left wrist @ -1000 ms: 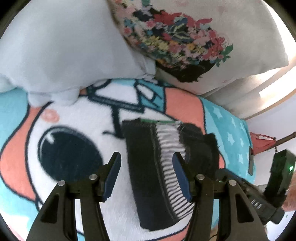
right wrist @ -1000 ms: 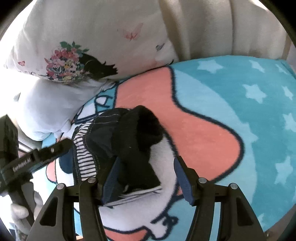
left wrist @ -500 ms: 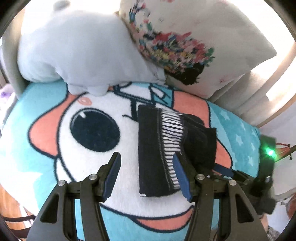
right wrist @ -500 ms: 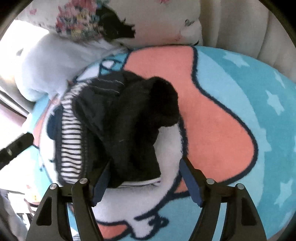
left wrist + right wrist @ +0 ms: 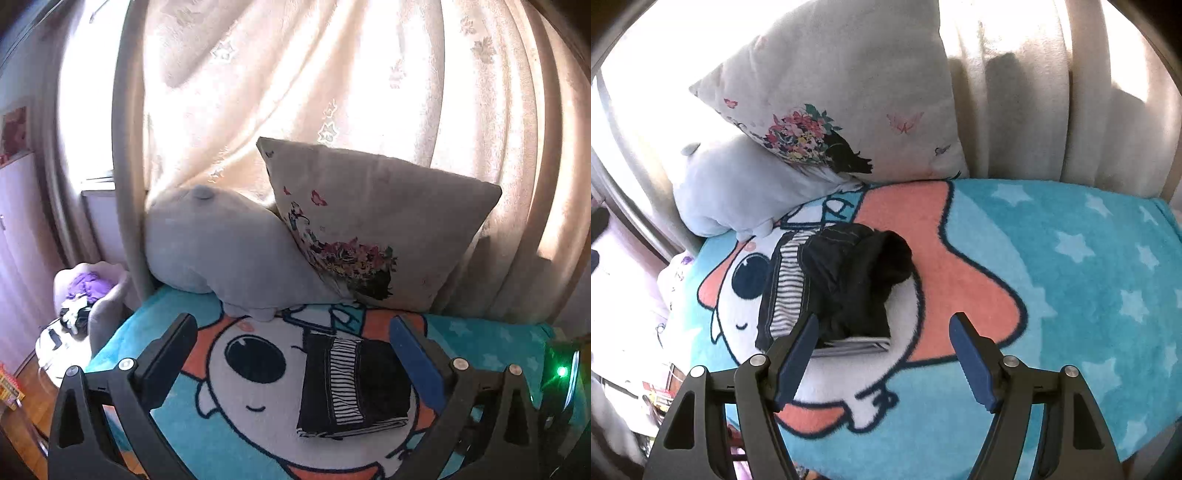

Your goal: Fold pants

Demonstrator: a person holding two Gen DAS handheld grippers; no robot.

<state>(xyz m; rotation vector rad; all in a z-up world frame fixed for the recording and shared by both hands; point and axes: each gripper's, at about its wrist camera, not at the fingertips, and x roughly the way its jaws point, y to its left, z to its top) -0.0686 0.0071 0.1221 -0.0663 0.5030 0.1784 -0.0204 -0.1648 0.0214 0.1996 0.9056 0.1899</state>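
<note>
Black folded pants (image 5: 354, 384) on blanket (image 5: 229, 443); pillow (image 5: 373, 225), plush (image 5: 225, 251) behind.

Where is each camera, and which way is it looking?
Left wrist: on the left gripper, jaws opening and empty, looking across the blanket toward the curtain.
Right wrist: on the right gripper, open and empty, looking down at the folded pants.
Both show the pants, the flower pillow and the grey plush.
</note>
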